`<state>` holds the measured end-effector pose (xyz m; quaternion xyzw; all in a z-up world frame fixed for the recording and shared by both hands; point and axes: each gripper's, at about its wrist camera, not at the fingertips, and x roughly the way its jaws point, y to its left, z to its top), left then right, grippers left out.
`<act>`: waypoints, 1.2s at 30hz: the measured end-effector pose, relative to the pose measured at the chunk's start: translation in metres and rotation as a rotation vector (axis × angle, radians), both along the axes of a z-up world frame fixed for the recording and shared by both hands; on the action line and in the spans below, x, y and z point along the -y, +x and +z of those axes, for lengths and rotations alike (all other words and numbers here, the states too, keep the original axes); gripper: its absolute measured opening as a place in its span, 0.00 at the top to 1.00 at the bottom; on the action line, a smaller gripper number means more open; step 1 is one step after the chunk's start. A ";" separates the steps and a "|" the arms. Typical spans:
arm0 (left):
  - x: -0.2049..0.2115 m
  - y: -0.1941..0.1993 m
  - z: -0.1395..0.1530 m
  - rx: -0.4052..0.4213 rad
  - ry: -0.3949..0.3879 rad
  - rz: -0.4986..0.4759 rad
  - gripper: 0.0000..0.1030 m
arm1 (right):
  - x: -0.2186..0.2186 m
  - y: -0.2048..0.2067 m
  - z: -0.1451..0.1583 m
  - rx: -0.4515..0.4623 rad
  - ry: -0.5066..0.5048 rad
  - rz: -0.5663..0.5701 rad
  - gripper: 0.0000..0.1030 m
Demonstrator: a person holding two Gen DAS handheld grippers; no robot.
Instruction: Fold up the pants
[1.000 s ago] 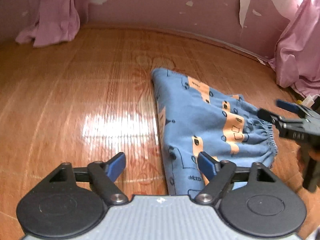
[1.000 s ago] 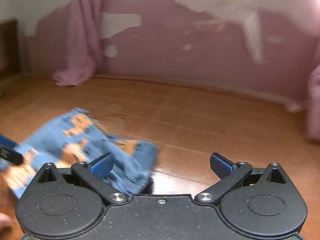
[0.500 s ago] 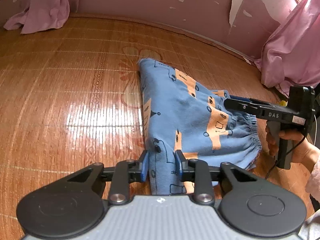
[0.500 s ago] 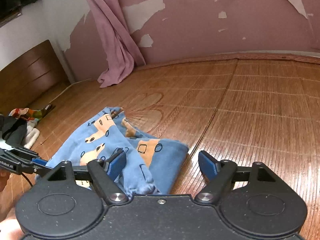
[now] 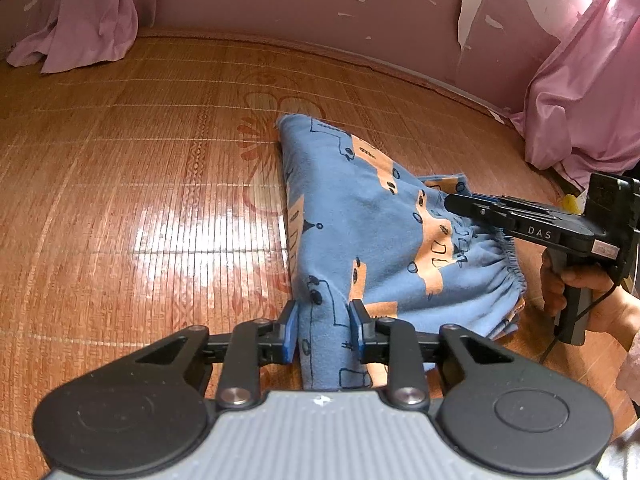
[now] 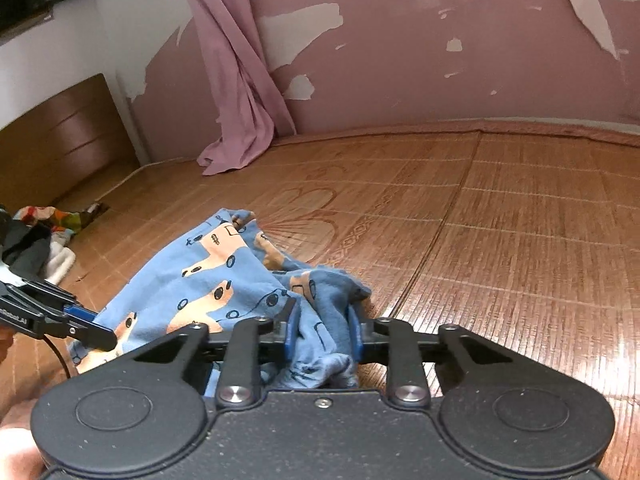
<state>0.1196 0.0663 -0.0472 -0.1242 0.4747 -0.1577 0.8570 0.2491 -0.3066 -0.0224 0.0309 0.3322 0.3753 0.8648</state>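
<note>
Blue pants (image 5: 372,216) with orange and black prints lie folded on a bamboo mat, waistband gathered at the right. My left gripper (image 5: 323,330) is shut on the near corner of the pants, cloth pinched between its blue pads. Seen from the left wrist, the right gripper (image 5: 452,202) reaches in from the right onto the far side of the waistband, held by a hand (image 5: 576,292). In the right wrist view, the right gripper (image 6: 322,334) is shut on a bunched fold of the pants (image 6: 224,276); the left gripper (image 6: 100,336) shows at the left edge.
The bamboo mat (image 5: 140,200) covers the floor up to a pink peeling wall. Pink curtains hang at the far left (image 5: 80,20) and right (image 5: 588,92). A pile of other clothes (image 6: 36,240) lies beside a wooden headboard (image 6: 60,132).
Both grippers were open a second ago. The left one closed on the near corner of the pants first, then the right one closed on the waistband side.
</note>
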 end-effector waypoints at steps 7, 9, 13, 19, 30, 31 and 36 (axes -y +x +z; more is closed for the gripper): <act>0.004 0.000 0.002 -0.001 0.031 0.000 0.73 | -0.008 -0.030 0.000 0.048 -0.002 -0.140 0.83; 0.005 0.000 0.004 0.000 0.040 0.004 0.74 | -0.003 -0.036 -0.002 0.027 0.037 -0.190 0.85; 0.008 0.000 0.005 0.006 0.056 0.008 0.77 | -0.008 -0.046 0.007 0.081 -0.034 -0.175 0.88; 0.009 -0.001 0.008 0.021 0.062 0.017 0.82 | -0.017 -0.055 0.018 0.167 -0.092 -0.170 0.90; 0.006 -0.008 0.009 0.041 0.030 0.018 0.84 | -0.045 -0.083 0.031 0.418 -0.295 -0.145 0.90; 0.005 -0.010 0.009 0.043 0.025 0.021 0.84 | -0.047 -0.085 0.031 0.432 -0.305 -0.146 0.90; 0.003 -0.013 0.013 0.057 0.003 0.033 0.85 | -0.054 -0.095 0.038 0.513 -0.340 -0.131 0.91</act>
